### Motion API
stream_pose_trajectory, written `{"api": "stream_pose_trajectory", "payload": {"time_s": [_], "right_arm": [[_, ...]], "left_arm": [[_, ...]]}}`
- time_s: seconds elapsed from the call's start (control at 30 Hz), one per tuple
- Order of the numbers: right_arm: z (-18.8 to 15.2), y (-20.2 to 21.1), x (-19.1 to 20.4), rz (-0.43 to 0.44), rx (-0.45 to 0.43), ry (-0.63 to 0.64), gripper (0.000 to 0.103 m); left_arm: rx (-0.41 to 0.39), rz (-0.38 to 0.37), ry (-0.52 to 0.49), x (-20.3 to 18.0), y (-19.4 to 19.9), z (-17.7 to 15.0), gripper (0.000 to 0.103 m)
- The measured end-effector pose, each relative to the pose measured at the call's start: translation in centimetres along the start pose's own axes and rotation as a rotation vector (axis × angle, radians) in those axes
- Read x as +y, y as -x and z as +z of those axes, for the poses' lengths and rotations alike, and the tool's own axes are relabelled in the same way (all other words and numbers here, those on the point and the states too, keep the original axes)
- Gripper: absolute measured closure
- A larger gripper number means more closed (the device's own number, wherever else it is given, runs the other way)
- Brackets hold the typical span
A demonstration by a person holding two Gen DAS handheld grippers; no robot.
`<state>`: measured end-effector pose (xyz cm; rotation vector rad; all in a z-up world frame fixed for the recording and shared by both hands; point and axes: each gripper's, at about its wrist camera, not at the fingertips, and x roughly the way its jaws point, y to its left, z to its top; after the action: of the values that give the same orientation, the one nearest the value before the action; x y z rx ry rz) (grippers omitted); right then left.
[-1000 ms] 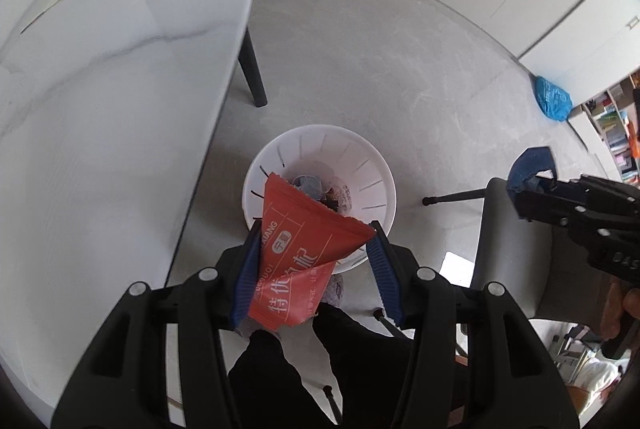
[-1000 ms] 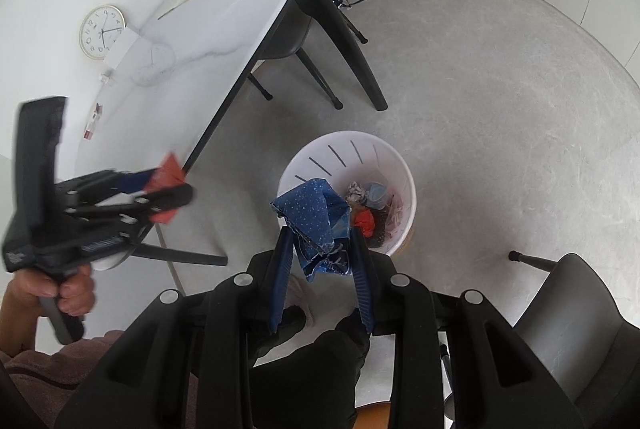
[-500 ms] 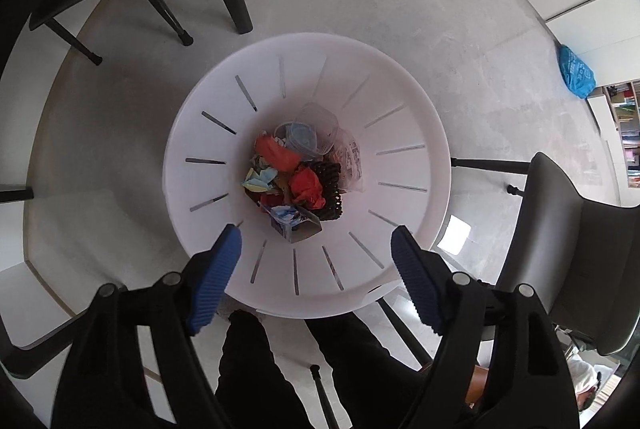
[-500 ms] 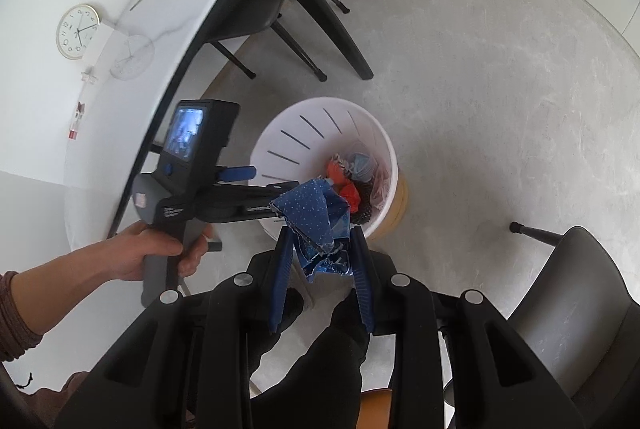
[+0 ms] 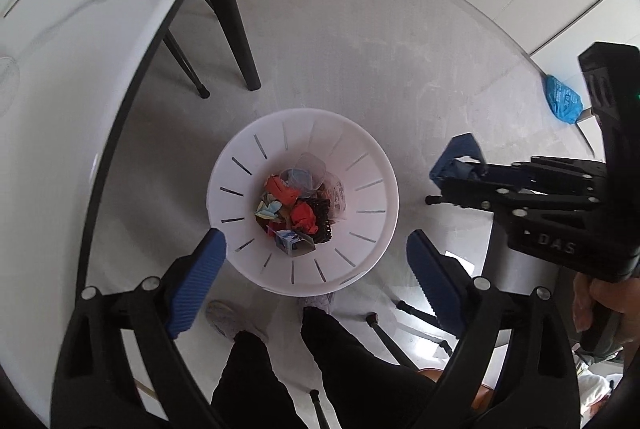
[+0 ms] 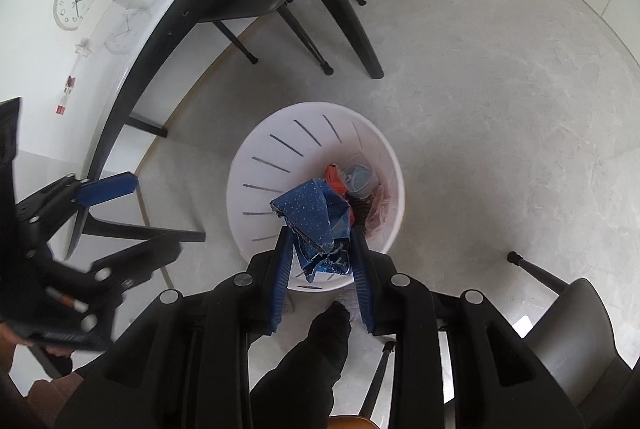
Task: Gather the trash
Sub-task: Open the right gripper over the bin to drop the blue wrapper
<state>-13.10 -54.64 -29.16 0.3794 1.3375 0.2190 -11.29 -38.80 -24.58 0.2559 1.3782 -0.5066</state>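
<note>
A white slotted trash bin (image 5: 372, 165) stands on the grey floor and holds several crumpled wrappers (image 5: 298, 207). My left gripper (image 5: 316, 263) is open and empty above the bin's near rim. My right gripper (image 6: 322, 247) is shut on a blue speckled wrapper (image 6: 314, 213) and holds it over the near edge of the bin (image 6: 256, 149). The right gripper also shows in the left wrist view (image 5: 452, 171), off to the right of the bin. The left gripper shows at the left of the right wrist view (image 6: 108, 187).
A white marble table (image 5: 72, 41) with black legs (image 5: 236, 29) stands left of the bin. A grey chair (image 6: 576, 329) is at the right. My legs and shoe (image 5: 232, 315) are just below the bin. A blue bag (image 5: 562, 99) lies on the floor far right.
My left gripper opened and the red wrapper dropped into the bin, then it lifted back. My right gripper has moved over the bin with the blue wrapper.
</note>
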Motion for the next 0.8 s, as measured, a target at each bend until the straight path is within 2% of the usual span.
{"api": "stream_pose_trajectory", "payload": {"time_s": [0.17, 0.23, 0.3, 0.37, 0.4, 0.43, 0.47, 0.53, 0.6, 0.67, 0.8], "right_arm": [[0.2, -1.9, 0.7, 0.004, 0.027, 0.045, 0.071], [0.2, -3.8, 1.0, -0.003, 0.05, 0.061, 0.071], [0.4, -6.4, 1.1, -0.003, 0.076, 0.073, 0.066], [0.5, -9.5, 1.4, -0.016, 0.115, 0.084, 0.037], [0.4, -11.0, 1.6, -0.037, 0.135, 0.094, 0.031], [0.4, -12.4, 1.9, -0.057, 0.157, 0.108, 0.02], [0.4, -13.2, 2.1, -0.074, 0.172, 0.12, 0.014], [0.2, -14.5, 2.6, -0.109, 0.191, 0.15, 0.013], [0.1, -14.4, 2.9, -0.125, 0.206, 0.151, 0.013], [0.1, -12.7, 3.1, -0.106, 0.173, 0.134, 0.012], [0.3, -5.6, 4.4, -0.105, 0.064, 0.105, 0.005]], "left_arm": [[-0.002, -0.007, 0.022, 0.1, 1.5, -0.4, 0.015], [-0.006, -0.004, 0.027, 0.2, 2.1, -0.8, 0.015], [-0.007, 0.008, 0.027, 0.3, 2.6, -1.2, 0.015], [-0.006, 0.025, 0.033, 0.5, 3.0, -1.6, 0.015], [-0.003, 0.031, 0.037, 0.7, 3.0, -1.8, 0.015], [0.002, 0.036, 0.042, 0.9, 3.0, -1.9, 0.015], [0.006, 0.043, 0.048, 1.2, 3.1, -2.1, 0.015], [0.008, 0.056, 0.065, 1.8, 3.2, -2.4, 0.015], [0.009, 0.062, 0.087, 2.4, 3.6, -2.7, 0.015], [-0.004, 0.062, 0.105, 2.8, 4.5, -2.9, 0.015], [-0.078, 0.074, 0.128, 3.7, 7.7, -2.9, 0.015]]}}
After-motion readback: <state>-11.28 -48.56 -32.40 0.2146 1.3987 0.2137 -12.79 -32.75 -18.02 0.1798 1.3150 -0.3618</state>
